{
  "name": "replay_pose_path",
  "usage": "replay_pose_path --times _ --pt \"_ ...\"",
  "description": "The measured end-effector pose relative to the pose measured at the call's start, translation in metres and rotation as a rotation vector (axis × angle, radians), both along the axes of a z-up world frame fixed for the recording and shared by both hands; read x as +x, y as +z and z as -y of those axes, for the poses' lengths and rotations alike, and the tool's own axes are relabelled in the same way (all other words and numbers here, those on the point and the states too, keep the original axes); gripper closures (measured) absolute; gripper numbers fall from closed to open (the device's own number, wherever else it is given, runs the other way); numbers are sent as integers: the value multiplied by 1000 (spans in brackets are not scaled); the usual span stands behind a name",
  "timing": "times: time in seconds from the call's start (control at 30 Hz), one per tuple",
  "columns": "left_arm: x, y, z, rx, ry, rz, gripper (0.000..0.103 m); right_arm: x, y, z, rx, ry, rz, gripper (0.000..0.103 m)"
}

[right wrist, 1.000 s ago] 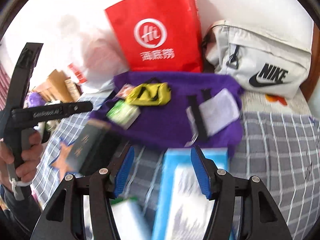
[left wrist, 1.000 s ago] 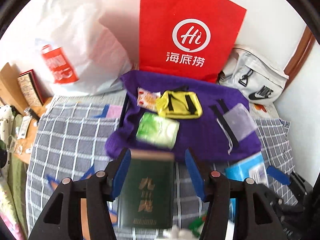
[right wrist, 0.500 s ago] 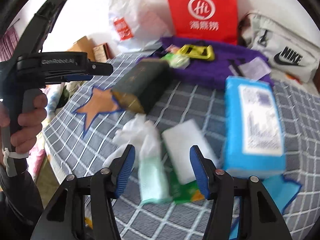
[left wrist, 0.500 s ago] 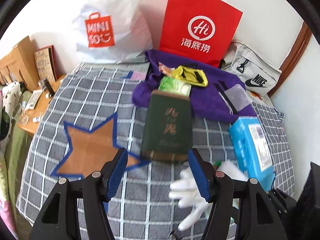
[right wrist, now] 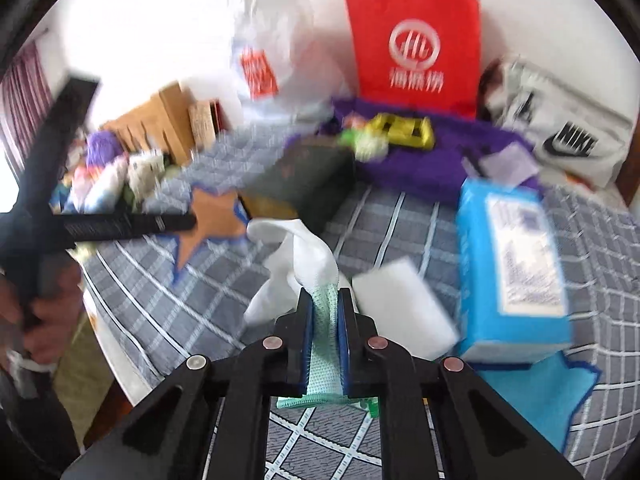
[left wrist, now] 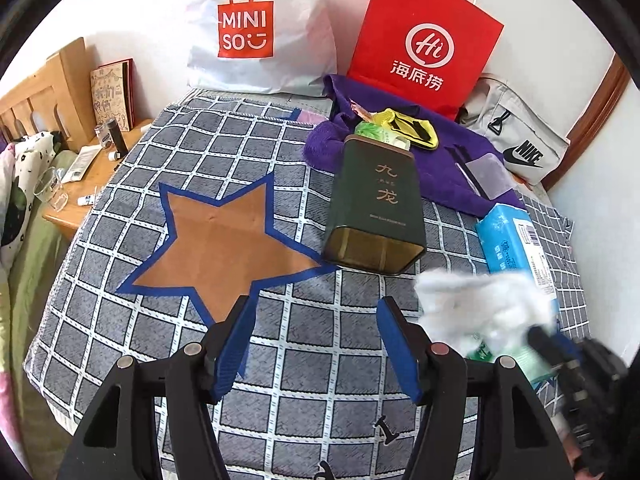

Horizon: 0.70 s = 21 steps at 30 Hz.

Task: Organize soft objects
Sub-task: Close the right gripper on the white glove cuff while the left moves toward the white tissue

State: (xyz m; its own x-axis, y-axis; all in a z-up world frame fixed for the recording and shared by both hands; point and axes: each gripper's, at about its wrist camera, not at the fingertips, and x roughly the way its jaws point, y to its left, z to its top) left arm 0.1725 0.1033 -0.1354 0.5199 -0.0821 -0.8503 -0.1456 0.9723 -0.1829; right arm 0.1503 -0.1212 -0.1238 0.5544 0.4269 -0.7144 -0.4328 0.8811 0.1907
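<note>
The sorting looks barely begun: the right hand-held gripper (right wrist: 325, 300) has just closed onto the white glove's (right wrist: 308, 256) mint cuff above the bed (right wrist: 160, 300), the left hand-held gripper (left wrist: 316, 344) hangs apart and empty, and the sponge (right wrist: 400, 304) and blue tissue pack (right wrist: 516, 276) lie unsorted.

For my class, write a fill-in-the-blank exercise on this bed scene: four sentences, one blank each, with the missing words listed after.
1. The right gripper is shut on the mint-green cuff of a white ____.
2. The left gripper is open and holds ____.
3. The dark green tin lies on its side beside a brown ____-shaped patch edged in blue.
4. The red paper bag stands behind a ____ cloth.

Missing words: glove; nothing; star; purple
</note>
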Motion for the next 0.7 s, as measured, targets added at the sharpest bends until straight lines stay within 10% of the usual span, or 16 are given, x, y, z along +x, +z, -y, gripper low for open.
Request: replay_pose_path --times 0.33,0.7 --pt "-9 -6 31 9 -45 -13 42 -38 22 61 32 -99 49 92" --pt "0 -36 99 31 -174 -46 42 -75 -31 125 6 -176 -49 92"
